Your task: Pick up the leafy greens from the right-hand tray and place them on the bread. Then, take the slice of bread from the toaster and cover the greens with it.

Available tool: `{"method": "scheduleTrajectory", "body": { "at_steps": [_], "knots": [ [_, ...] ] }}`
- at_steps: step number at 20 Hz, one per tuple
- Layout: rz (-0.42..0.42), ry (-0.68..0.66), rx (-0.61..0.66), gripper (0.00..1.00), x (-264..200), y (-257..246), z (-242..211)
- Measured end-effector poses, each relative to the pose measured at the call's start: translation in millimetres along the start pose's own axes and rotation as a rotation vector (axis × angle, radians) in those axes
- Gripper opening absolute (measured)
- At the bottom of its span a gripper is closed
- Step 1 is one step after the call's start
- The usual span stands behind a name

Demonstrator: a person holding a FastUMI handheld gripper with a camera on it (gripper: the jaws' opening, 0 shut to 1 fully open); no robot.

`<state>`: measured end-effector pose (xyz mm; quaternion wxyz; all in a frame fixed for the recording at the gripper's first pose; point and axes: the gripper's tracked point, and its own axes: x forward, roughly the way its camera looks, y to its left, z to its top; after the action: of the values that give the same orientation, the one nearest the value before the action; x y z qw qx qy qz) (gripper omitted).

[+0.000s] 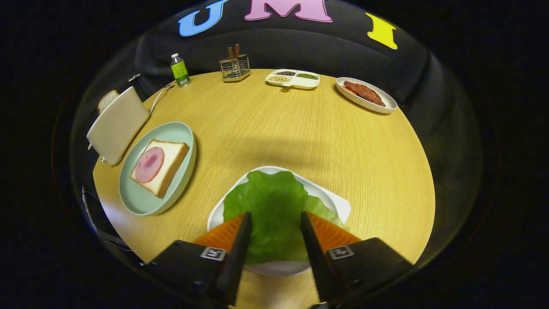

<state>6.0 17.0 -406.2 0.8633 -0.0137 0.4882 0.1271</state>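
Note:
The leafy greens (274, 206) lie flat on a white tray (339, 205) right under my gripper (275, 214). The fingers stand apart over the leaf, one on each side of its middle, and I cannot see them pressing on it. To the left, a pale green plate (137, 199) carries a slice of bread (170, 167) with a round pink slice of ham (149, 164) on top. Beyond that plate stands a cream toaster (118, 124) with a second slice of bread (106, 101) sticking out of its top.
At the table's far side stand a green-labelled bottle (179, 70), a wire rack (234, 68), a divided white tray of beans (293, 79) and a white dish of reddish meat (366, 94). The toaster's cord (158, 96) trails toward the bottle. Bare wood lies between the trays.

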Motion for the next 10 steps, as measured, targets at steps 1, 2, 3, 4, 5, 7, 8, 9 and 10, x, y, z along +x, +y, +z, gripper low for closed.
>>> {"method": "scheduleTrajectory", "body": {
  "at_steps": [1, 2, 3, 4, 5, 7, 8, 9, 10],
  "knots": [
    [0.0, -0.002, 0.0, 0.67, 0.4, -0.2, 0.2],
    [0.004, 0.001, -0.013, 0.58, 0.7, 0.7, -0.5],
    [0.011, 0.003, -0.022, 0.48, 1.3, 0.7, 0.3],
    [0.004, 0.003, -0.01, 0.36, 0.7, -1.2, 0.1],
    [0.005, 0.005, -0.005, 0.24, 2.0, -0.9, 0.4],
    [-0.001, 0.006, 0.01, 0.22, 2.7, -3.5, 0.8],
    [0.0, 0.006, 0.022, 0.12, 3.9, -3.9, 1.2],
    [0.004, 0.01, 0.031, 0.09, 4.0, -4.2, 0.1],
    [0.008, 0.011, 0.04, 0.07, 0.8, -4.7, 2.3]
  ]
}}
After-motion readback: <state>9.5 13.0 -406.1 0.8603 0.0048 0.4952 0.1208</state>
